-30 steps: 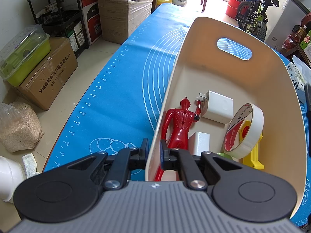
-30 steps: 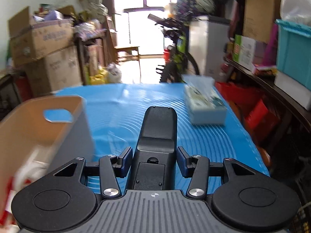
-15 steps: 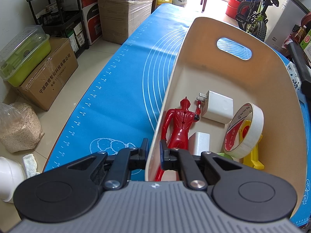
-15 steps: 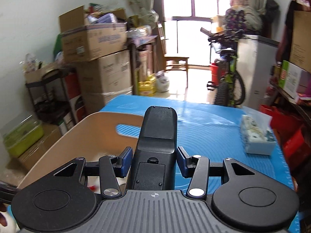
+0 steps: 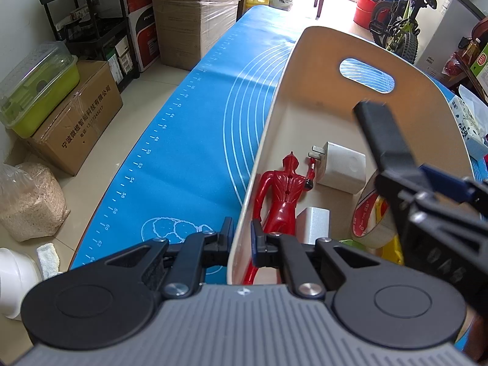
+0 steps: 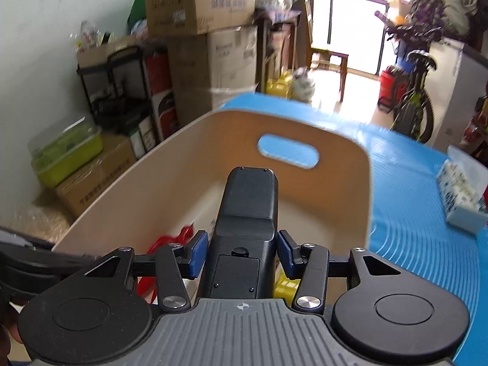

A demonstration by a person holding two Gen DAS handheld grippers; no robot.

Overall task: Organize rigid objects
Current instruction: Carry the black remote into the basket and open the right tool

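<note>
My left gripper point(image 5: 241, 238) is shut on the near wall of a beige bin point(image 5: 305, 103) on the blue mat. In the bin lie a red toy figure point(image 5: 282, 195), a white charger point(image 5: 341, 167), a white block point(image 5: 314, 224), a tape roll point(image 5: 370, 216) and a yellow piece point(image 5: 393, 250). My right gripper point(image 6: 242, 250) is shut on a black remote control point(image 6: 248, 213) and holds it over the bin point(image 6: 213, 152). The remote point(image 5: 381, 134) also shows in the left wrist view, above the bin's right side.
The blue mat point(image 5: 189, 140) covers the table; its left edge drops to the floor. A tissue pack point(image 6: 460, 195) lies on the mat right of the bin. Cardboard boxes point(image 5: 195, 15), a shelf rack and a green container point(image 5: 36, 88) stand on the left. A bicycle point(image 5: 396, 27) stands at the back.
My right gripper has swung left with the remote and now hangs over the bin, entering the left wrist view. My left gripper has stayed clamped on the bin wall.
</note>
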